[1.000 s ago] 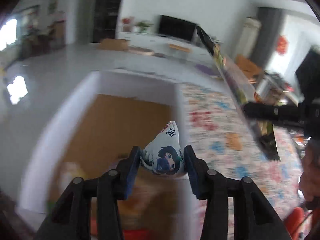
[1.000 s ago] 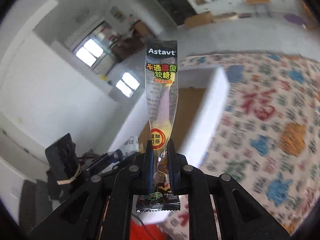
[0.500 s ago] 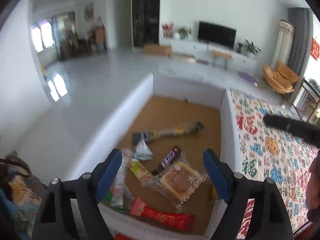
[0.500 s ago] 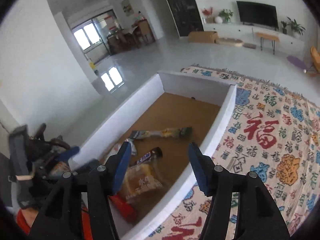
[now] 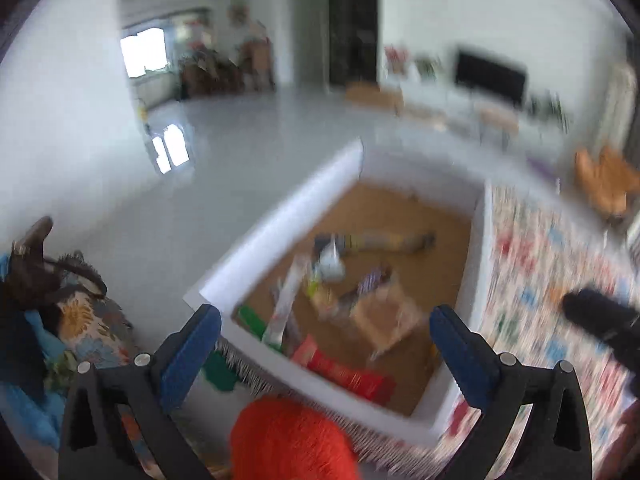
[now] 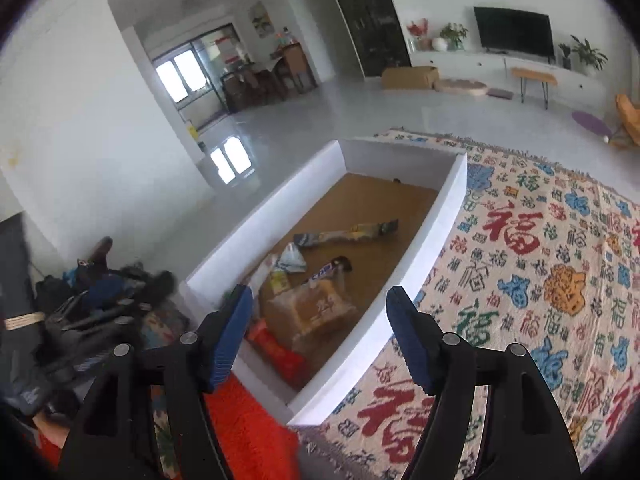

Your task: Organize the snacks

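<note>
A white-walled box (image 6: 434, 236) with a brown floor holds several snacks: a long gummy strip (image 6: 346, 234), a small white triangular pack (image 6: 294, 258), a chocolate bar (image 6: 332, 268), a clear bread packet (image 6: 312, 306) and a red packet (image 6: 280, 354). The blurred left wrist view shows the box (image 5: 280, 224) and snacks too, with the white pack (image 5: 330, 262) and red packet (image 5: 348, 374). My left gripper (image 5: 326, 344) is open and empty above the box's near end. My right gripper (image 6: 320, 334) is open and empty above the same end.
The box sits on a patterned blanket (image 6: 540, 272) with Chinese characters. Red fabric (image 6: 248, 432) lies under the grippers. Bags and clutter (image 6: 80, 300) lie at the left. The right gripper's dark body (image 5: 600, 316) shows at the right of the left wrist view.
A second ago the left gripper held the white triangular pack and the right held the gummy strip. Both have opened; both snacks now lie in the box. Both grippers have pulled back.
</note>
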